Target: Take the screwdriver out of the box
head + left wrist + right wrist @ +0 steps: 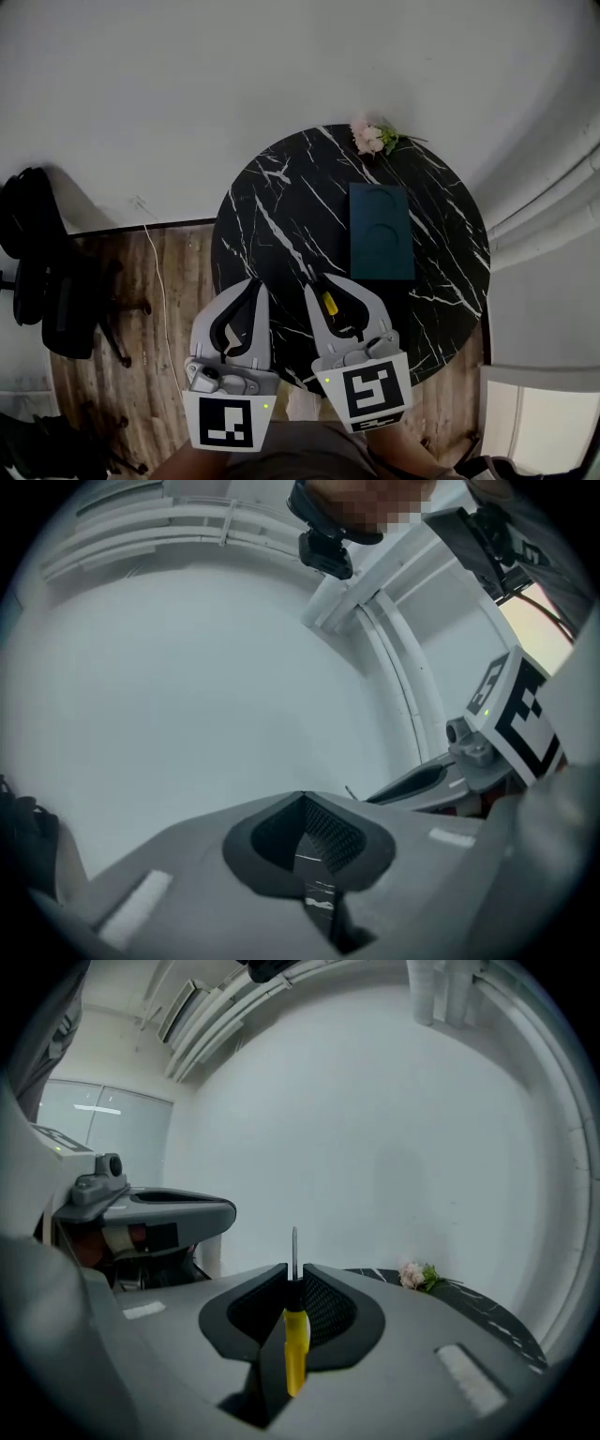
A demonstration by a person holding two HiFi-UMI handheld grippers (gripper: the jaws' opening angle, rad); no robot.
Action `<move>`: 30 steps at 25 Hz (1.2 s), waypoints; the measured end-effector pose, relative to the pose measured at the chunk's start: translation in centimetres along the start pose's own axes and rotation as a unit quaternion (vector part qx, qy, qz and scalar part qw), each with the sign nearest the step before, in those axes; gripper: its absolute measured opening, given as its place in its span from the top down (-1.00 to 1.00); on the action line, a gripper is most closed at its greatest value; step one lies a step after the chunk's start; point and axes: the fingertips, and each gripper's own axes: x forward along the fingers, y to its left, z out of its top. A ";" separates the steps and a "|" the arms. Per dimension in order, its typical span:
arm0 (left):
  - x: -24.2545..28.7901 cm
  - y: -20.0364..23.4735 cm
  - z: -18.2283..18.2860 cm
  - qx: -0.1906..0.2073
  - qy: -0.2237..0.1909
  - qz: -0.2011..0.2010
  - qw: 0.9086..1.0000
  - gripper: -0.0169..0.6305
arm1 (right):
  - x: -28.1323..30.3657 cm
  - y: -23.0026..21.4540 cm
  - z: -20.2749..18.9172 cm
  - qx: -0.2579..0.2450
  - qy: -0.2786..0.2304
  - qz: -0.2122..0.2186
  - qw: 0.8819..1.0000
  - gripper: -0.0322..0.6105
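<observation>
A yellow-handled screwdriver (295,1335) stands clamped between the jaws of my right gripper (295,1276), its thin metal shaft pointing up past the fingertips. In the head view the right gripper (320,283) hovers over the front edge of the round black marble table (281,216), and a bit of the yellow handle (330,303) shows between its jaws. The dark teal box (381,232) lies flat on the table beyond it, lid shut. My left gripper (251,283) hangs beside the right one, shut with nothing in it (302,801).
A small bunch of pink flowers (373,137) lies at the table's far edge. A black chair (47,281) and a white cable (159,281) are on the wooden floor to the left. White walls surround the table.
</observation>
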 end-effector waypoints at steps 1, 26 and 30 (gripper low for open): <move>0.4 0.1 -0.8 -0.003 0.009 -0.008 1.000 0.95 | 0.6 0.0 -0.9 0.009 0.010 -0.005 1.000 0.67; 6.2 3.2 -15.3 -0.029 0.138 -0.094 0.986 0.95 | 8.3 -2.8 -22.2 0.133 0.211 -0.124 0.960 0.65; 6.3 3.7 -15.1 -0.027 0.135 -0.092 0.986 0.95 | 8.6 -3.3 -23.4 0.141 0.230 -0.132 0.954 0.64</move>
